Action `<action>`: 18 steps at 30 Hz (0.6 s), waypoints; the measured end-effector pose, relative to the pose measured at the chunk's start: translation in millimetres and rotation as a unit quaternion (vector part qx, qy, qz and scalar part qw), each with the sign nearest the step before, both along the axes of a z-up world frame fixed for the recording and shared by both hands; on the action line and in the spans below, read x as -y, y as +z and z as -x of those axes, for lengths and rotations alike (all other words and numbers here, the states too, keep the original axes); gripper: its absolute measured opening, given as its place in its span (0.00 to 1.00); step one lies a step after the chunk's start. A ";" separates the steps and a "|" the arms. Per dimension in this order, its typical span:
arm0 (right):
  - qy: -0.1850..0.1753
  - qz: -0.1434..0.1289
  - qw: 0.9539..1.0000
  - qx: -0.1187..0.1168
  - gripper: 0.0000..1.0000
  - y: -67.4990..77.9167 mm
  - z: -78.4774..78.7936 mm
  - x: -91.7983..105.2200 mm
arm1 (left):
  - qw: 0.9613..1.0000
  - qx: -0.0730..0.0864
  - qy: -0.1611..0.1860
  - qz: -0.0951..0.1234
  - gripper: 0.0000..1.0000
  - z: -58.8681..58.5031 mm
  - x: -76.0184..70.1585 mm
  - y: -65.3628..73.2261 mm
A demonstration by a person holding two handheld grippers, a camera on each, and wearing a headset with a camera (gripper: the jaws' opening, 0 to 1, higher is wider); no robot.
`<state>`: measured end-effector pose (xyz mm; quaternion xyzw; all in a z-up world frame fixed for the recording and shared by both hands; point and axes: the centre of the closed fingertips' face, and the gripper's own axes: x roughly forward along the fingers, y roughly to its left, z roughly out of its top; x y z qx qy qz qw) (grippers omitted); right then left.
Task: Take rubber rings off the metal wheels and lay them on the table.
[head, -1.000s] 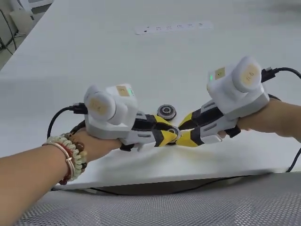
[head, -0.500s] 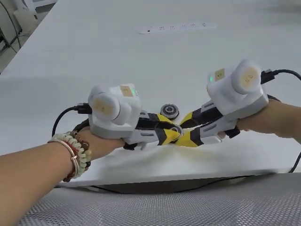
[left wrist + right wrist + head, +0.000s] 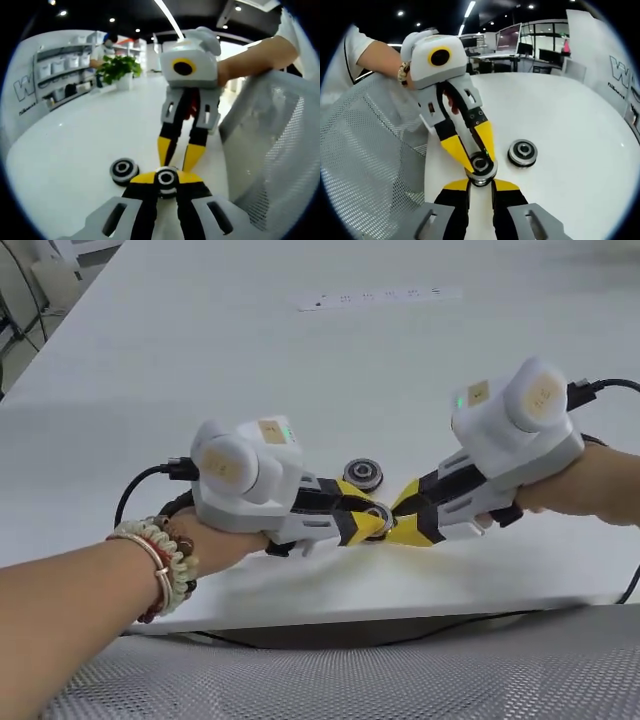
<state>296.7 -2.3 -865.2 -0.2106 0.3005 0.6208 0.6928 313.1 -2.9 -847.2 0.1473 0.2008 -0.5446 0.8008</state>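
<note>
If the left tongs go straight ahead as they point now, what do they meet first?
Most likely the right tongs, facing them just beyond the wheel the left tongs hold; the other wheel lies aside.

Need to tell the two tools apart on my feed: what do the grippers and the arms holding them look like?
The left gripper and right gripper match: rounded white housings, tan round stickers, green lights, black jaws with yellow tips, black cables. Beaded bracelets ring the left wrist; both forearms are bare.
</note>
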 end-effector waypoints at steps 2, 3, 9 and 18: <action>0.005 0.006 1.000 0.008 0.11 -0.1 0.3 0.1 | 1.000 0.000 0.000 0.001 0.14 0.1 0.1 0.0; 0.006 0.007 1.000 0.008 0.11 0.0 0.8 -0.2 | 1.000 0.000 0.000 0.001 0.14 0.1 0.2 0.0; -0.002 0.007 1.000 -0.002 0.11 0.5 0.9 0.4 | 1.000 0.000 0.002 0.003 0.14 0.5 0.3 -0.1; -0.016 0.001 1.000 -0.009 0.23 1.0 -1.5 -1.7 | 1.000 0.000 0.002 0.004 0.14 1.3 0.3 0.1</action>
